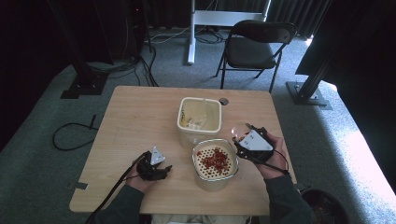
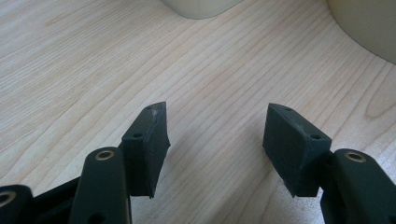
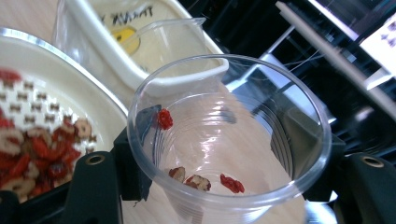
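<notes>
- High view is showing the right tongs (image 1: 243,135) gripping a clear plastic cup (image 1: 240,129), held up just beside the far right corner of the strainer bowl (image 1: 230,173).
- Right gripper view is showing the cup (image 3: 261,154) sitting between both black jaws, pads pressing its wall on either side, mouth tilting toward the camera.
- Cup is carrying a few leftover bits: one red berry (image 3: 164,118) sticking to the inner wall, three more pieces (image 3: 205,182) lying near the bottom.
- Strainer bowl (image 3: 60,79) is sitting left of the right tongs, holding a heap of red dried berries and date pieces (image 1: 214,157) on its perforated insert.
- Cream tub (image 1: 180,122) is standing beyond the right tongs and to their left, just behind the strainer bowl; whether the two are touching, cannot tell.
- Inside the tub, a second clear cup (image 3: 163,39) is lying over a yellow printed packet.
- Left tongs (image 1: 164,169) are resting low over the table (image 1: 135,116), left of the strainer bowl and a little apart from it.
- Left gripper view is showing the left tongs (image 2: 217,140) standing moderately apart, nothing between them, bare wood grain (image 2: 93,60) underneath.
- Ahead of the left tongs, cream container edges are peeking in at the top and top right.
</notes>
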